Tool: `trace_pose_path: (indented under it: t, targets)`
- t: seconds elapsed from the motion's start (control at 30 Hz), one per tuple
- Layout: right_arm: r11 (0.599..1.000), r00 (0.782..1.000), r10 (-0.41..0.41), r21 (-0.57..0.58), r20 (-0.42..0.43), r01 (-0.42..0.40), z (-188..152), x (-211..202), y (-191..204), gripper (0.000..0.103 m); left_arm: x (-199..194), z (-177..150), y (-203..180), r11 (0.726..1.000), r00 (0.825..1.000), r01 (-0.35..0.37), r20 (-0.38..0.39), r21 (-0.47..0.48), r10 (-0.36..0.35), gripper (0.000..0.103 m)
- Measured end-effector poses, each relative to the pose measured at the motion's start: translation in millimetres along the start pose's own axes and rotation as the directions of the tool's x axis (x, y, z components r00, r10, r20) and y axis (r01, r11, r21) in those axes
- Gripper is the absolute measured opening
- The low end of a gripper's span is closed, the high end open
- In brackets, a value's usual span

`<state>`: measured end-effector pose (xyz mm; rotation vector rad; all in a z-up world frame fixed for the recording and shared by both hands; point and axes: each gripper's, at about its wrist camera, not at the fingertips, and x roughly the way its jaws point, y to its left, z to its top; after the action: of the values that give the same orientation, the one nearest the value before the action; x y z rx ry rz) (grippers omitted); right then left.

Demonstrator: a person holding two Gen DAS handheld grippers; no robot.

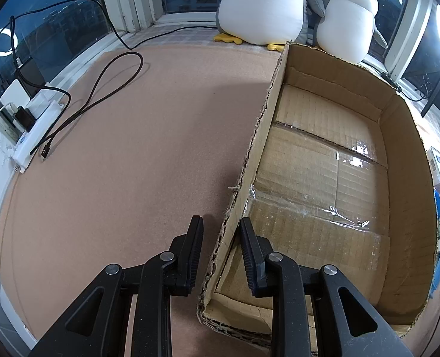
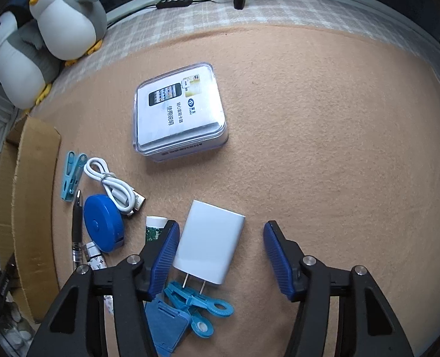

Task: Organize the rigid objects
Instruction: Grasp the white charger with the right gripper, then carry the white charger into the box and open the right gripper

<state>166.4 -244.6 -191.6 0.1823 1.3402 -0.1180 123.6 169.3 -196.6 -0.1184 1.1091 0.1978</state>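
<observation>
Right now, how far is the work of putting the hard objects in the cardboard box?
Nothing looks packed: the cardboard box is empty inside. In hand: the left claw is shut on the box wall, and the right claw is open around the white charger, not pressing it. Left on the mat: the clear case, blue tape measure, white cable, pen and blue clips.

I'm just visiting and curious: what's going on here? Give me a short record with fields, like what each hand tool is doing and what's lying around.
left gripper: shut on the cardboard box wall
box contents: nothing visible inside
right gripper: fingers open, white charger between them, one finger beside it, the other clear
loose items: clear plastic case, blue tape measure, white cable, blue clips
surface: tan mat
</observation>
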Motion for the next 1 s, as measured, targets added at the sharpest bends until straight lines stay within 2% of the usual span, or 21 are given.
trace_pose_path:
  t: [0.1, 0.17, 0.2, 0.4, 0.53, 0.73, 0.83, 1.0]
  targets:
    - [0.999, 1.0, -0.02, -0.038, -0.011, 0.019, 3, 2, 4, 0.051, 0, 0, 1, 1.0, 1.0, 0.002, 0.0, -0.001, -0.002, 0.027]
    - [0.996, 0.999, -0.052, -0.07, -0.017, 0.05, 5, 2, 5, 0.037, 1, 1, 0, 1.0, 1.0, 0.002, 0.0, 0.0, -0.002, 0.027]
    - [0.995, 0.998, -0.064, -0.081, -0.02, 0.062, 6, 2, 5, 0.034, 1, 1, 0, 1.0, 1.0, 0.002, 0.0, 0.0, -0.002, 0.027]
    - [0.991, 0.997, -0.071, -0.112, -0.014, 0.069, 8, 2, -1, 0.032, 1, 1, 0, 1.0, 1.0, 0.006, 0.0, -0.004, -0.006, 0.027]
    - [0.996, 0.999, -0.037, -0.085, 0.008, 0.037, 5, -3, -8, 0.032, 2, 2, 0, 1.0, 1.0, 0.013, -0.007, -0.004, -0.013, 0.027]
    - [0.996, 0.996, 0.012, -0.091, 0.083, -0.004, -5, -40, -10, 0.032, 2, 3, -1, 1.0, 1.0, 0.008, -0.009, -0.001, -0.008, 0.027]
    - [0.991, 0.99, 0.07, -0.12, 0.125, -0.055, -6, -61, 8, 0.032, 2, 2, -1, 1.0, 1.0, 0.006, -0.008, 0.001, -0.006, 0.027]
    - [0.968, 0.972, 0.168, -0.213, 0.166, -0.13, -4, -88, 61, 0.032, 2, 3, -1, 1.0, 1.0, 0.003, -0.007, 0.004, -0.003, 0.027]
